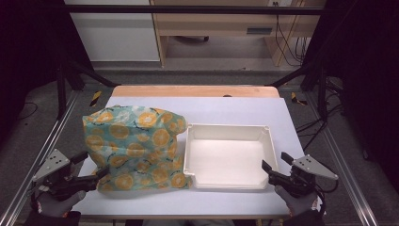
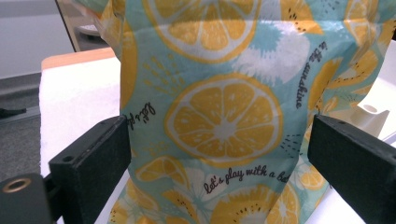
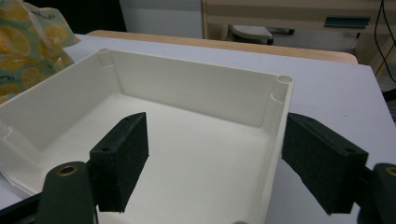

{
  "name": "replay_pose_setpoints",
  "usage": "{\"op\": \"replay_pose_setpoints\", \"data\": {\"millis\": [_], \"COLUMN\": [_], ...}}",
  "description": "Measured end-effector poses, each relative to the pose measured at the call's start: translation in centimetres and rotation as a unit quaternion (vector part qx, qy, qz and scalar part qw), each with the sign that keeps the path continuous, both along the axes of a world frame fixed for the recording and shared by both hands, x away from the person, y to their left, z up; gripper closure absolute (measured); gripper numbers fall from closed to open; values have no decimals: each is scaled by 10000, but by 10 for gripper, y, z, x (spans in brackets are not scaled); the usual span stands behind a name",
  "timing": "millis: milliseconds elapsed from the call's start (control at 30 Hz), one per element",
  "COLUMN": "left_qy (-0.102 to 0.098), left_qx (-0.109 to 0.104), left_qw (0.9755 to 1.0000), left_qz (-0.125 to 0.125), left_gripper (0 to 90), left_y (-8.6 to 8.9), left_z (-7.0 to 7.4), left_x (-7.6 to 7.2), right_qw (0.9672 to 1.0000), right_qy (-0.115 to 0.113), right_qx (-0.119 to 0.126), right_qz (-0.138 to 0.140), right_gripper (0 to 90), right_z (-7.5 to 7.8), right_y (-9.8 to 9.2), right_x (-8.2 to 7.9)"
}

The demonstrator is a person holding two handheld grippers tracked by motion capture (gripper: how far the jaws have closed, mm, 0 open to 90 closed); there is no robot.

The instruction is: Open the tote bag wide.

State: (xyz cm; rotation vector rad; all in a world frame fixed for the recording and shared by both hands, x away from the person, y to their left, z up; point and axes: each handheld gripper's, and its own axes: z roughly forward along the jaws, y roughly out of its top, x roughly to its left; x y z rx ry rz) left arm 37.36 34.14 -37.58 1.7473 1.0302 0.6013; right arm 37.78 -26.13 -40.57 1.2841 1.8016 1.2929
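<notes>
Nearest, at the counter's point(image 1: 226, 110) front left corner: left gripper point(image 1: 92, 165), held in a gloved hand point(image 1: 52, 203), fingers point(image 2: 93, 163) spread apart and aimed at the lower left side of the lemon-print bag point(image 1: 136, 146). In the left gripper view, bag fabric point(image 2: 219, 116) between the two black fingers, a clear gap to each pad, nothing clamped. At the front right corner: right gripper point(image 1: 276, 165), likewise in a gloved hand point(image 1: 297, 201), fingers point(image 3: 122, 158) wide apart, straddling the right wall of the white tray point(image 1: 272, 141). In the right gripper view, left finger inside over the tray floor, right finger point(image 3: 322, 161) outside beside the wall point(image 3: 275, 126), neither pad pressed against it. Mid-counter: bag upright but slumped and creased, teal with orange citrus slices and script lettering, on the left half of the white surface, its right edge touching the tray's left wall. Tray on the right half, shallow, rectangular, empty, flat on the counter. Farther back: bare strip of wooden counter edge point(image 1: 195, 91). Beyond that: grey floor point(image 1: 197, 75), a pale cabinet point(image 1: 117, 33), wooden furniture point(image 1: 221, 23) and hanging cables point(image 1: 289, 37).
</notes>
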Motion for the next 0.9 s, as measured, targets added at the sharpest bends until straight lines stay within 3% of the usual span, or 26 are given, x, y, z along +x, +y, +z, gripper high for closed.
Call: {"op": "replay_pose_setpoints", "data": {"millis": [233,900], "left_qy": [-40,-200], "left_qx": [-110,-228], "left_qw": [9999,9995], "left_qz": [-46,-63], "left_gripper": [67,94], "left_y": [1,-1], "left_z": [1,13], "left_x": [-2,-5], "right_qw": [10000,9993], "right_qy": [8,-56], "right_qx": [-5,65], "right_qz": [2,363], "right_gripper": [273,324], "right_z": [3,20], "right_y": [3,31], "right_x": [-1,3]}}
